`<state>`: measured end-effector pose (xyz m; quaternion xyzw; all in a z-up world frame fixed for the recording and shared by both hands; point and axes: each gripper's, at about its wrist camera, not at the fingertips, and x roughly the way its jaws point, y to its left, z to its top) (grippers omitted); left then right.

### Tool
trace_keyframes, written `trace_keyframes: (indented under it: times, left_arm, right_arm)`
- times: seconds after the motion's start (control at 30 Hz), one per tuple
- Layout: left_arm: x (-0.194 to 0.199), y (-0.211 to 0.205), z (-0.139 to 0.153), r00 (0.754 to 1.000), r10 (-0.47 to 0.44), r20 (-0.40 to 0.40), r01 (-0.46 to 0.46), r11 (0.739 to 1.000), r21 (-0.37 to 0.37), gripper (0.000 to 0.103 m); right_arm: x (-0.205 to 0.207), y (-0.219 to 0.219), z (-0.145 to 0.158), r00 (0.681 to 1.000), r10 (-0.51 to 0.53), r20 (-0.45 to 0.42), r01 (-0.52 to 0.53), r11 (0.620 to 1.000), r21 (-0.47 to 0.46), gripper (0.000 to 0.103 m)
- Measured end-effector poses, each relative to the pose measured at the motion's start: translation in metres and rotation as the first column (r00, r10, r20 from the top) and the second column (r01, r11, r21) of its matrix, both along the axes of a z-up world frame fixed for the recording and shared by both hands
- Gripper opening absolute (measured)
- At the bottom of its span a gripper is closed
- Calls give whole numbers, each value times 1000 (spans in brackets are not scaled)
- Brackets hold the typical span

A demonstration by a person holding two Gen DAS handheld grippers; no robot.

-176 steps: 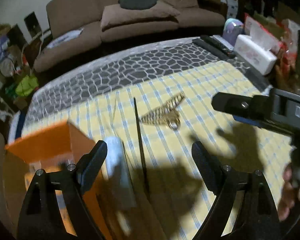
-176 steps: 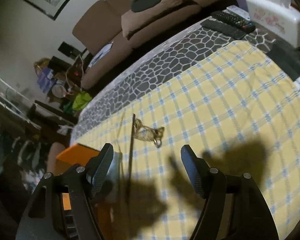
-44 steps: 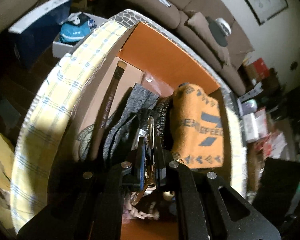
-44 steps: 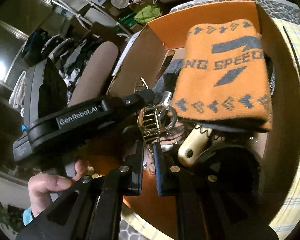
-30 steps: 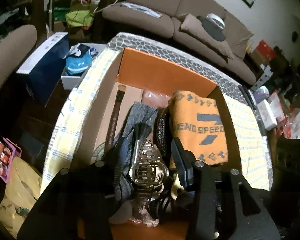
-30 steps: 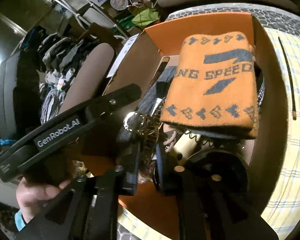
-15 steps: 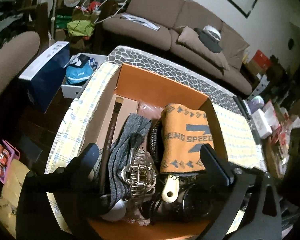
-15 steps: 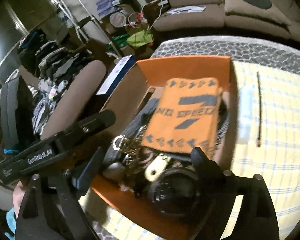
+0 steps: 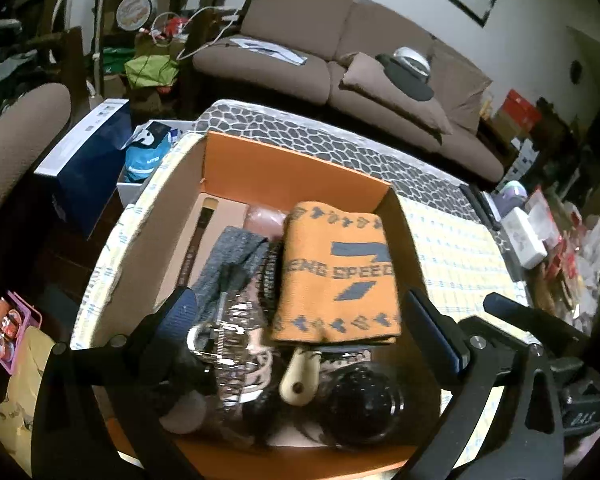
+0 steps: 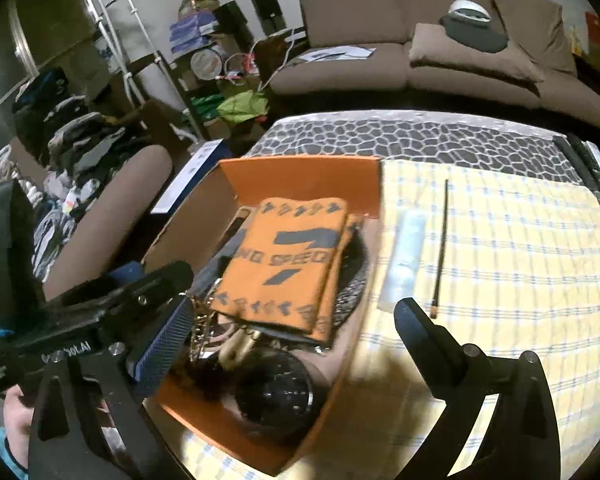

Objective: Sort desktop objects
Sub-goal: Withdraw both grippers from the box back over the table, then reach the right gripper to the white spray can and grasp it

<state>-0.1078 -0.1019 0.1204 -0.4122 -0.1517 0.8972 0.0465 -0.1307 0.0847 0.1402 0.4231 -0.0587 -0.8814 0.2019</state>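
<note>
A cluttered living room with a brown sofa (image 10: 420,52) lies behind a worktop (image 10: 520,260) under yellow checked cloth. The metal hair clip (image 9: 236,332) lies in the orange box (image 9: 292,168), beside an orange towel (image 9: 336,276), grey cloth, a black round object and a cream handle. Both left tongs (image 9: 300,320) and right tongs (image 10: 288,320) stand spread wide and empty. Judged next: approach the black stick (image 10: 440,248) or pale wrapped roll (image 10: 404,256) outside the box.
</note>
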Motion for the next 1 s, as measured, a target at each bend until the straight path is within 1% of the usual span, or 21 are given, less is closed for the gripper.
trace_keyframes:
  times: [0.2,0.3,0.43,0.53,0.6,0.63,0.7,0.73,0.77,0.87,0.97,1.0]
  left_arm:
    - [2,21,6,999,-28,-29,29,1000,6,103]
    - [2,34,8,998,-49,-40,49,999,0,103]
    - [-2,48,12,996,-69,-56,71,997,25,103]
    - [-7,56,12,995,-80,-56,82,996,35,103]
    - [-8,60,12,995,-85,-55,87,995,46,103]
    - [-9,62,12,995,-88,-53,91,995,51,103]
    - [-8,67,11,994,-97,-54,100,993,55,103]
    - [-8,69,11,993,-101,-55,103,993,52,103]
    - [-8,71,11,993,-102,-55,105,993,49,103]
    - [-7,70,9,993,-108,-49,110,993,46,103]
    - [-7,66,9,994,-104,-45,106,993,59,103]
    - [-7,65,9,994,-102,-45,105,993,61,103]
  right_arm:
    - [-2,32,5,999,-44,-4,44,999,-10,102]
    - [-6,58,10,996,-93,-9,93,996,-20,102]
    - [-16,92,12,987,-163,-4,163,986,-26,102]
    - [-26,113,3,979,-205,12,205,978,-32,102]
    - [-33,118,-6,977,-212,37,214,975,-55,101]
    - [-36,119,-10,976,-211,49,214,975,-67,99]
    - [-46,121,-25,975,-196,107,209,970,-124,81]
    - [-50,121,-32,972,-192,135,210,967,-143,76]
    - [-57,119,-43,967,-184,178,215,961,-173,69]
    - [-67,114,-64,953,-177,245,231,948,-217,66]
    - [-78,106,-79,944,-168,285,236,946,-223,56]
    - [-80,105,-82,942,-168,291,237,946,-222,56]
